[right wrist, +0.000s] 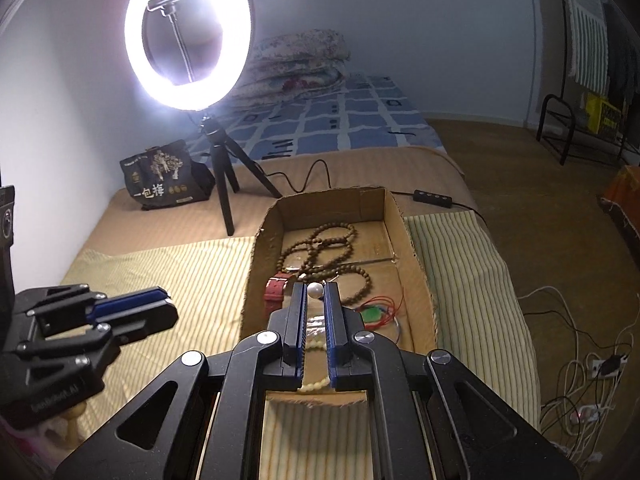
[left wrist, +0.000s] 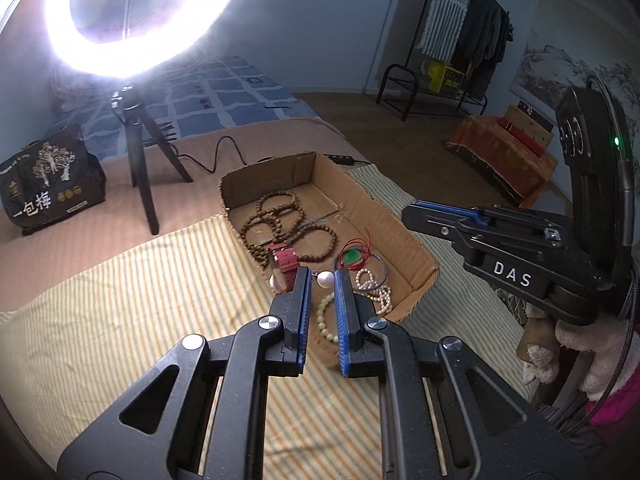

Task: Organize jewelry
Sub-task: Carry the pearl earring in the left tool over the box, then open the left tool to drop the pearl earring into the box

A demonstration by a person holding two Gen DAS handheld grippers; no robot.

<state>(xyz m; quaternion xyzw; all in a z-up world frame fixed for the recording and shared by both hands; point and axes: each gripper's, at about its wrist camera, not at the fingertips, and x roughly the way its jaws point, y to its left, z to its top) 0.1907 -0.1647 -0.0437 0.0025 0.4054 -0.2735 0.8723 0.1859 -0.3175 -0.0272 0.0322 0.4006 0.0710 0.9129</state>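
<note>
An open cardboard box [left wrist: 384, 216] [right wrist: 416, 248] lies on a striped cloth and holds jewelry: brown bead strands [left wrist: 280, 220] [right wrist: 332, 244], a red watch strap [left wrist: 284, 260] [right wrist: 276, 290], a green pendant on red cord [left wrist: 352, 256] [right wrist: 374, 314], small pearl bracelets [left wrist: 376, 288], a pale bead bracelet [left wrist: 324, 320] [right wrist: 316, 384] and a large white pearl [left wrist: 325, 279] [right wrist: 315, 290]. My left gripper [left wrist: 323, 280] hovers over the box's near end, fingers narrowly apart, nothing gripped. My right gripper [right wrist: 315, 292] hovers above the box, fingers narrowly apart, the pearl showing between the tips below. Each gripper shows in the other view [left wrist: 448, 220] [right wrist: 132, 304].
A lit ring light on a tripod [left wrist: 136, 152] [right wrist: 224, 184] stands behind the box with its cable and switch [right wrist: 434, 196]. A black printed bag [left wrist: 44, 184] [right wrist: 164, 176] sits at the back left. Cables and a power strip [right wrist: 592, 364] lie on the floor right of the bed.
</note>
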